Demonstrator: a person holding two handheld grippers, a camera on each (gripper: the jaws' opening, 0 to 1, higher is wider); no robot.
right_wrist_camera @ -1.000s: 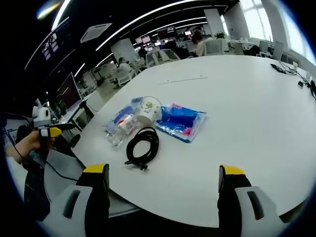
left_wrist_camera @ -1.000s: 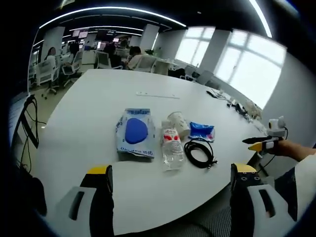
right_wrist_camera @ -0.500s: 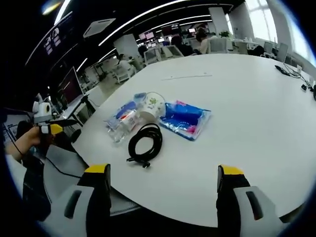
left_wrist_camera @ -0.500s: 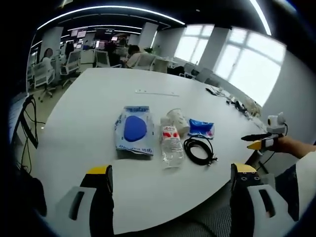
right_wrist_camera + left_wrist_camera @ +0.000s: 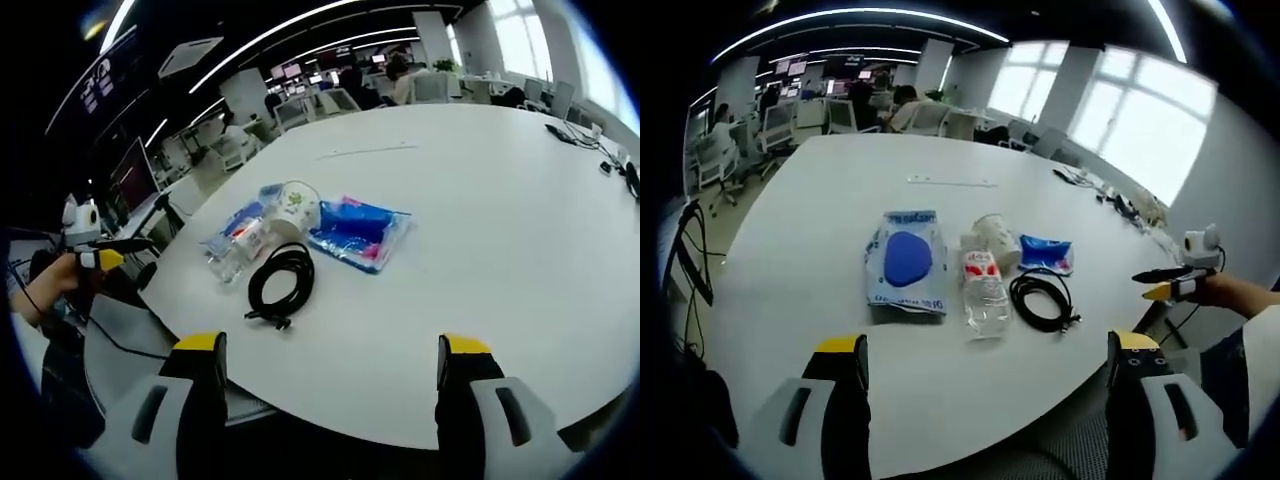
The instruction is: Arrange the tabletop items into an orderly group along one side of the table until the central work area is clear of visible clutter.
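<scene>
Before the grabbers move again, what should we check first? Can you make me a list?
1. left gripper open and empty: ok.
2. right gripper open and empty: ok.
3. Items grouped in a row: blue-print bag, water bottle, paper cup, black cable, small blue packet: ok.
4. Row near the table edge: ok.
5. Bottle cap closed: cannot tell.

A large white worktop [image 5: 820, 190] is carrying a close row of things near its front edge: a clear bag with a blue shape [image 5: 904, 262], a plastic bottle [image 5: 983, 290] lying on its side, a paper cup [image 5: 994, 238] tipped over just behind it, a coiled black cable [image 5: 1042, 303], and a small blue packet [image 5: 1046, 254]. Farther back, a thin white strip [image 5: 950, 182] is lying alone.
</scene>
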